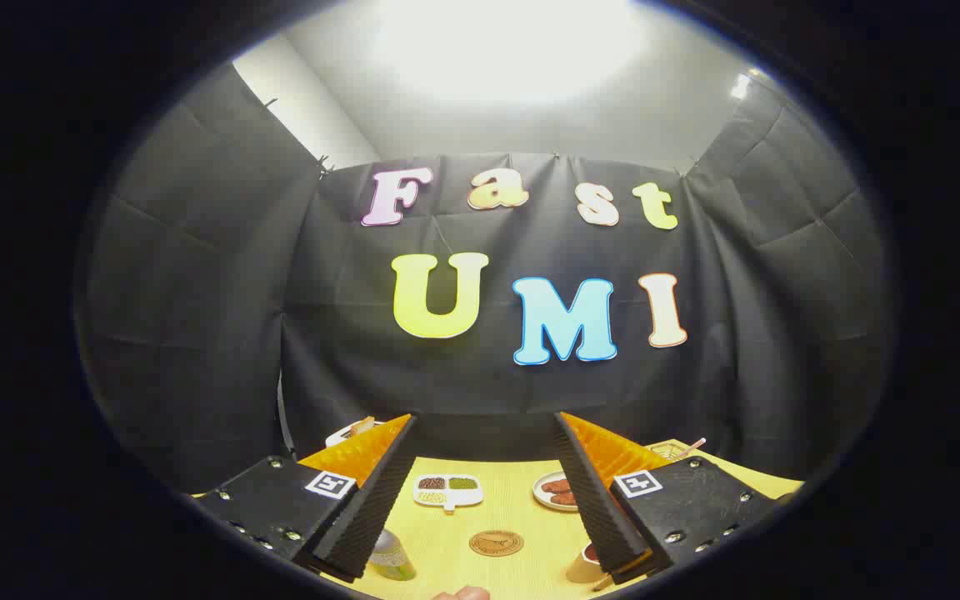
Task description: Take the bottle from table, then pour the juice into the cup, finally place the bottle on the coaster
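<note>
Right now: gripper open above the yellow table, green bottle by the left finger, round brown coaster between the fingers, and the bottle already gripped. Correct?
Not quite. The bottle is not gripped: in the gripper view the gripper is open, and the green bottle with a silver cap stands free on the yellow table by the left finger. The round brown coaster does lie between the fingers.
</note>
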